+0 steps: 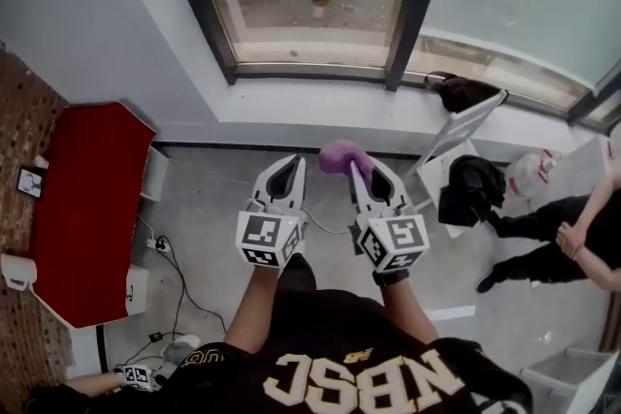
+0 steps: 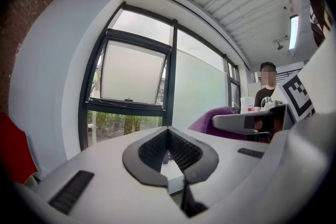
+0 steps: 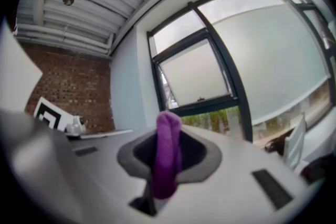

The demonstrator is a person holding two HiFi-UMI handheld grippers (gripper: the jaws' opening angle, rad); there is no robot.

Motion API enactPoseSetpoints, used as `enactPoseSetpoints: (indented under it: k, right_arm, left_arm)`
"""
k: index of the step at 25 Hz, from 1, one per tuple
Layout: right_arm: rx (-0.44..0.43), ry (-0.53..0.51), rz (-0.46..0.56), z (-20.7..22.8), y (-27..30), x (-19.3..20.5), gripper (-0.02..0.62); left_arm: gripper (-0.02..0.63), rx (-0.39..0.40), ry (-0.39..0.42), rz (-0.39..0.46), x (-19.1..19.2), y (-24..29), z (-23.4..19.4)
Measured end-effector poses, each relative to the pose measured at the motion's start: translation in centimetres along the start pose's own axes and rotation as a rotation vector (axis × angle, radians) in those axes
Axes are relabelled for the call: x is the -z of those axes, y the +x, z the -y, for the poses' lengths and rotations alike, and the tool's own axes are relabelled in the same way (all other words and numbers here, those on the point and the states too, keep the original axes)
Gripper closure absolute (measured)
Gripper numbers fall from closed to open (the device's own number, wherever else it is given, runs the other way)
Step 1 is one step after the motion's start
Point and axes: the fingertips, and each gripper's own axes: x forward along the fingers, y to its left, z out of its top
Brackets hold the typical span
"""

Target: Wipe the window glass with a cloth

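Right tongs [image 3: 167, 157] clamp cloth [image 3: 168, 128] (window [image 3: 199, 76] apart).

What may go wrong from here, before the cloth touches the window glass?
The right gripper pinches the purple cloth by one narrow fold; pressing on the window glass may pull it free. The upper sash stands tilted open, so a gripper reaching high may knock its frame.
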Motion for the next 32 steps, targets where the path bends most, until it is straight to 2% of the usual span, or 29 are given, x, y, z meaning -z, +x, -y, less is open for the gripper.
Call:
enactPoseSetpoints:
  k: [7,12,19,22,25,29,32]
  right_arm:
    - [0.028,-0.002,0.004,-2.7,12.3,-1.4,0.526]
    - [0.024,0.0,-0.013,-4.6,17.1,0.1,0.526]
    - [0.051,-0.028,-0.016,-1.6,22.2,0.4,0.526]
    - [0.039,-0.021,-0.023,0.6,25.5,0.7,0.526]
    - [0.024,-0.008,-0.033,3.0,29.4,0.6,0.526]
    - [-0.002,-0.027,-0.04,7.3,34.0,-0.1,0.526]
    - [-0.02,-0.021,-0.048,11.5,37.5,-0.8,0.526]
  left_arm:
    - [0.597,0.025,-0.063,0.047,-3.2,5.4,-12.1]
    - [0.595,0.017,-0.113,0.028,-1.9,8.0,-18.2]
    - [0.596,0.019,-0.091,-0.023,-0.3,11.8,-20.1]
    - [0.597,0.026,-0.057,-0.045,0.4,14.4,-20.7]
    - [0.597,0.037,-0.008,-0.045,0.1,18.2,-22.1]
    - [0.596,0.007,-0.043,-0.021,-0.3,24.5,-23.5]
    - [0.597,-0.013,-0.059,-0.035,0.0,29.8,-23.8]
